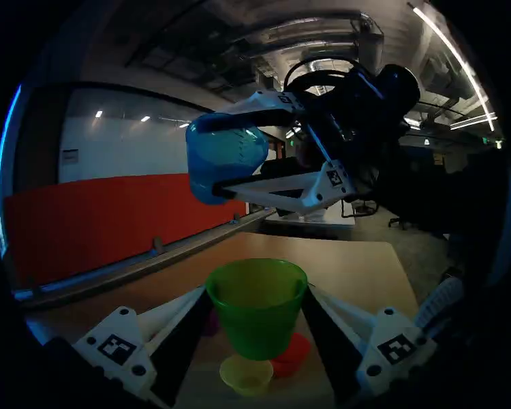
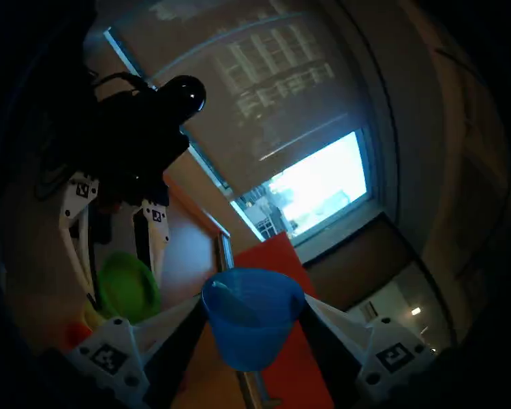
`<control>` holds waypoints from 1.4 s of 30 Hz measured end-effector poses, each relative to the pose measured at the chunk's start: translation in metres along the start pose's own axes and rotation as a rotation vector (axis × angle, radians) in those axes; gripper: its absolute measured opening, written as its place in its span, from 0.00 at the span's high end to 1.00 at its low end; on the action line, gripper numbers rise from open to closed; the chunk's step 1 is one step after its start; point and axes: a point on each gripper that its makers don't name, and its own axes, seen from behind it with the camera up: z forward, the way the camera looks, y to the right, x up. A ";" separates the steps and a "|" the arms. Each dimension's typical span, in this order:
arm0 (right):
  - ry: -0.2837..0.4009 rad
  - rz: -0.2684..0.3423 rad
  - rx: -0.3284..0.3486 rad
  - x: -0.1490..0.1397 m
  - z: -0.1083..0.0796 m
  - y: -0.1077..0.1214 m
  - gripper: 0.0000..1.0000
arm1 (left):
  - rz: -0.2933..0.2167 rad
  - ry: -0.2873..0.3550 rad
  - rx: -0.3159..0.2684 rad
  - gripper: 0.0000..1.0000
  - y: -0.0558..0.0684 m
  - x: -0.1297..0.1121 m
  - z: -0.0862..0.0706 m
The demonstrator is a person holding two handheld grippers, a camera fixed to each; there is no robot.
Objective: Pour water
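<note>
In the left gripper view, the left tool (image 1: 257,303) is gripping a green cup (image 1: 257,324) upright, both fingers pressing on its sides at a narrow spread. Just below the cup, a yellow cup (image 1: 247,373) and a red cup (image 1: 291,354) are sitting side by side on the wooden bench (image 1: 354,262). Farther off and higher, the right tool (image 1: 214,158) is holding a blue cup (image 1: 225,160) in the air above the green one, well apart from it. The blue cup is lying tipped on its side, its mouth facing sideways. Behind it a red wall panel (image 1: 119,221) is running along the bench's far edge.

In the right gripper view, the right tool's two fingers are pressing on the blue cup close to the camera, with the cup's open mouth showing – whether water is inside cannot be told. Beyond, at the left, the left tool is carrying the green cup, and a bright window (image 2: 317,184) is glowing in the distance.
</note>
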 end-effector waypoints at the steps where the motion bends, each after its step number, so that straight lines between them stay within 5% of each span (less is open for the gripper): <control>1: -0.002 -0.010 0.000 0.000 0.001 0.000 0.10 | -0.003 0.001 -0.001 0.13 0.000 0.000 0.000; 15: -0.024 -0.113 -0.015 -0.003 0.007 0.005 0.10 | -0.002 -0.005 -0.013 0.13 0.005 -0.006 0.003; 42: -0.025 -0.197 -0.057 0.000 0.004 0.021 0.10 | -0.002 -0.002 -0.013 0.13 0.003 -0.008 0.003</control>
